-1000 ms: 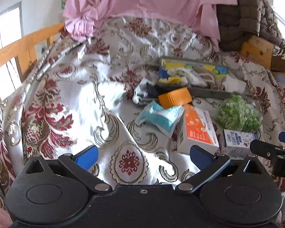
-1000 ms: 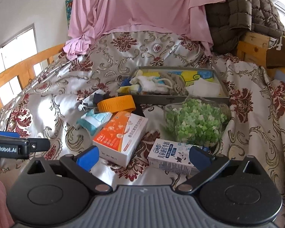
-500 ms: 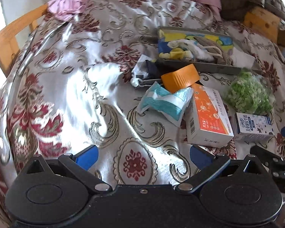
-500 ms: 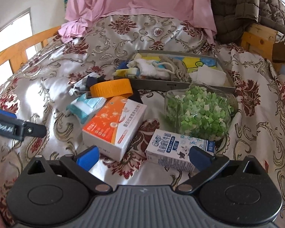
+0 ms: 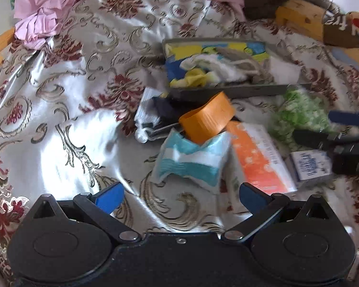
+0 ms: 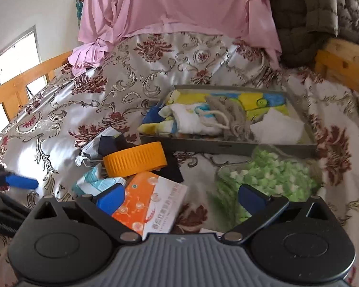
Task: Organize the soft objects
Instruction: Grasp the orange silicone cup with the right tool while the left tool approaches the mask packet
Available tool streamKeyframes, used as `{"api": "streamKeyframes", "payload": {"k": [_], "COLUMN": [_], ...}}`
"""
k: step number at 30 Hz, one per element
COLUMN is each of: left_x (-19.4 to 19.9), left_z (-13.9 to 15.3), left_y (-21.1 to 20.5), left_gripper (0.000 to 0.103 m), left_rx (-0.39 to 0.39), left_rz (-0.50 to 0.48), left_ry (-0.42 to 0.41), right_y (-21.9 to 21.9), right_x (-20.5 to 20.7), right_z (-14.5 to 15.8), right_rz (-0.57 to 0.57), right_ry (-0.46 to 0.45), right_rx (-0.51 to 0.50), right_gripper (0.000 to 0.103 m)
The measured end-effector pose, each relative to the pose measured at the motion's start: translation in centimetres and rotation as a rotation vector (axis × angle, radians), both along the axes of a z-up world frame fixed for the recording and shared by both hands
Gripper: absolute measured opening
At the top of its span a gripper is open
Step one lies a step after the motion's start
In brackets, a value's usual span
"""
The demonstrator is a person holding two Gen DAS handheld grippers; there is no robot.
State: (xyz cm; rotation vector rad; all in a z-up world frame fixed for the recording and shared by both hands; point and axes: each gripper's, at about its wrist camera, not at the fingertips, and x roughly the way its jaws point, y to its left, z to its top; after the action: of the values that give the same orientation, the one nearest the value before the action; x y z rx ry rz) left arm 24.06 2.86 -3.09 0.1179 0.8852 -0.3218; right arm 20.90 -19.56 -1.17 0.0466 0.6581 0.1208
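A soft teal-and-white pack (image 5: 191, 160) lies on the patterned bedspread just ahead of my left gripper (image 5: 180, 195), which is open and empty. A grey tray (image 5: 227, 91) farther back holds white, yellow and blue cloths (image 5: 210, 69). My right gripper (image 6: 180, 198) is open too, hovering over the orange box (image 6: 150, 203) with the bag of green foam bits (image 6: 268, 177) by its right finger. The same teal pack (image 6: 95, 184) shows at its left finger. The tray (image 6: 227, 147) with the cloths (image 6: 193, 119) lies beyond.
An orange ring (image 5: 208, 119) leans on the teal pack, beside a dark cloth and a small white pouch (image 5: 146, 110). A milk carton (image 5: 308, 165) sits right of the orange box (image 5: 258, 160). Pink sheet (image 6: 179, 4), brown quilt and wooden bed rails (image 6: 24, 81) border the bed.
Both grippers have moved forward toward the pile. The left one has closed in on the teal pack; the right one now hangs over the orange box, hiding the milk carton. Both stay open.
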Motion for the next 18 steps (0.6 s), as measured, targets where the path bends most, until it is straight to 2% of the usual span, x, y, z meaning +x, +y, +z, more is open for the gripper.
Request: {"api": "streamKeyframes", "payload": {"k": [3,7,10,14,18], "left_x": [0.7,1.7,2.1,2.7,3.4], "left_z": [-1.3,-2.3,-3.1,-4.1,-4.5], "left_y": [0.7,1.7,2.1,1.8,1.9], "left_gripper": [0.102,0.102,0.102,0.102,0.102], "left_rx": [-0.007,-0.079,-0.139,-0.157,-0.211], "left_rz": [0.030,0.064,0.062,0.023,0.010], "left_ry": [0.040,0.056,0.029,-0.030,-0.046], "right_y": [0.6,2.4,3.6,4.5,5.4], "right_x": [1.2,2.9,4.5,7.0,9.3], "right_z": [-0.5,-0.5,-0.4,-0.9,-2.1], "right_rz": [0.020,0.076,0.134,0.183,0.231], "right_ry": [0.027,0.008,0.003,0.026,0.067], "right_rx": [0.020,-0.001,-0.010,0.007,0.005], "right_gripper": [0.103,0.103,0.103,0.103,0.103]}}
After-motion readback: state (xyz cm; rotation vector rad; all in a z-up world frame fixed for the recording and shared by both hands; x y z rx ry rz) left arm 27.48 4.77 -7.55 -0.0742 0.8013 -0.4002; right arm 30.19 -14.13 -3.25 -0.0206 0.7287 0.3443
